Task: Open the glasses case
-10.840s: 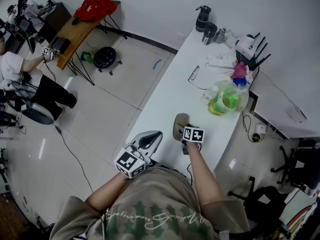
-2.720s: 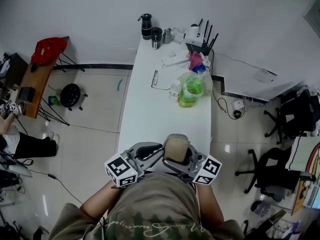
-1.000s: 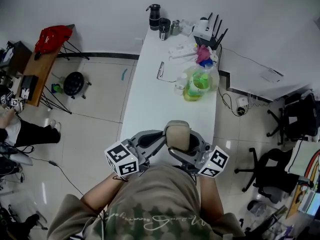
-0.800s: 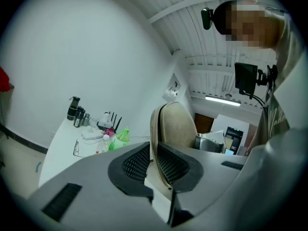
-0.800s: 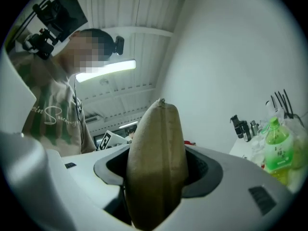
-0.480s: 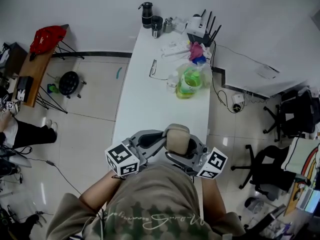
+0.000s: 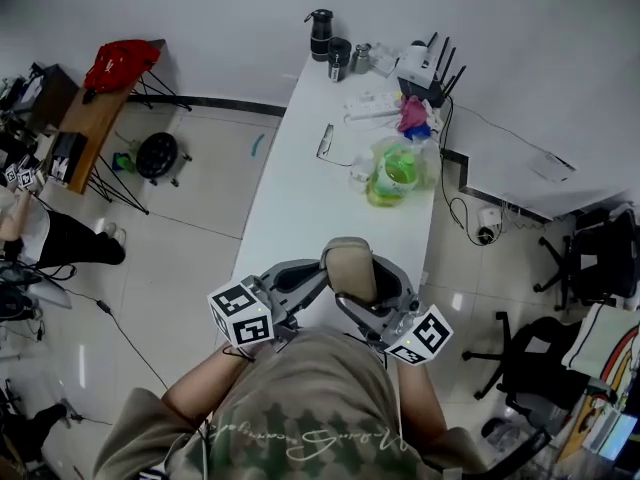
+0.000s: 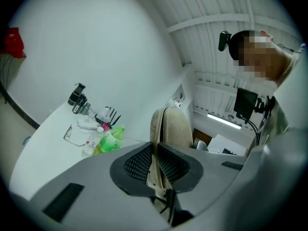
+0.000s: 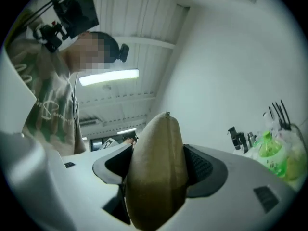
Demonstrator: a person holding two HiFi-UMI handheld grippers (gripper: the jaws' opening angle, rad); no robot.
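A long white table (image 7: 300, 198) is seen ahead of and below both grippers. A tan, rounded fabric glasses case (image 7: 350, 268) is held between them. Its broad body is clasped on both sides by the wide-set jaws of the right gripper (image 9: 159, 170), and its thin edge is pinched by the nearly closed left gripper (image 8: 155, 162).

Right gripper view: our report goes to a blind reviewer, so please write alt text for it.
The right gripper grips a tan glasses case, its dark pads pressing the case's sides. Behind at left is the person wearing a head camera; far off at right stands a green bottle.
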